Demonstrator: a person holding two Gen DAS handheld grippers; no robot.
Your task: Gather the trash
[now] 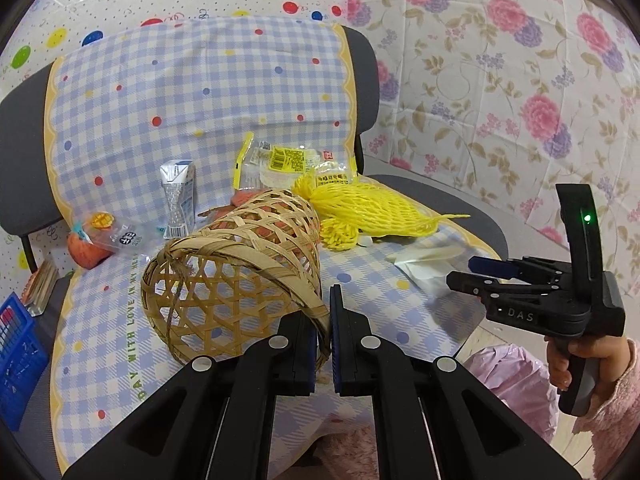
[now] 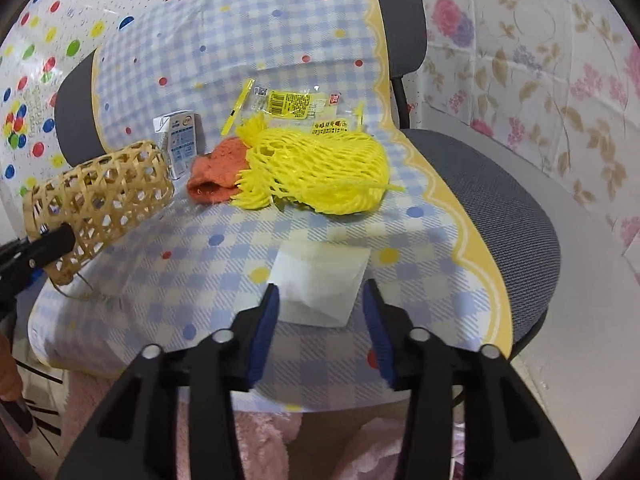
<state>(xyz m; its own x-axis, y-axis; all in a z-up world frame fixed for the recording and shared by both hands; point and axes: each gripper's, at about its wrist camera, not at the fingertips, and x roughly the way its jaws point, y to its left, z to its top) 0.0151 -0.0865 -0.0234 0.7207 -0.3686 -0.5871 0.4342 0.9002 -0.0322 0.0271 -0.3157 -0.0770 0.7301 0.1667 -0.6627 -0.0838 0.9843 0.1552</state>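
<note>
- Trash lies scattered over a chair [image 2: 516, 216] draped in a blue checked cloth [image 1: 192, 96] with coloured dots and a yellow scalloped border.
- Woven bamboo basket [image 1: 236, 280] is the biggest piece of gear: open lattice, tipped on its side, mouth toward the near left. The left gripper [image 1: 326, 332] is clenched on its rim band, which sits between the blue pads.
- Yellow foam fruit net [image 2: 320, 172] sprawls in the middle of the seat, frayed at its ends, just right of the basket.
- Clear snack wrapper [image 2: 292, 108] with a yellow label leans against the backrest, behind the net.
- White tissue [image 2: 320, 284], flat and squarish, lies on the near part of the seat; the right gripper [image 2: 320, 320] hangs over its near edge with fingers spread apart, one on each side of it, gripping nothing.
- Small crushed milk carton [image 1: 178, 196] stands on the far left, near the backrest.
- Orange net [image 2: 216, 172] is bunched between the carton and the yellow net, touching the latter.
- Only the left wrist view shows a second orange lump under a clear wrapper [image 1: 106, 236] at the seat's left edge, a blue crate [image 1: 20, 356] beside the chair, and the hand [image 1: 580, 360] in a pink sleeve holding the right gripper.
- Only the right wrist view shows the tissue's full outline and the bare grey seat on the right.
</note>
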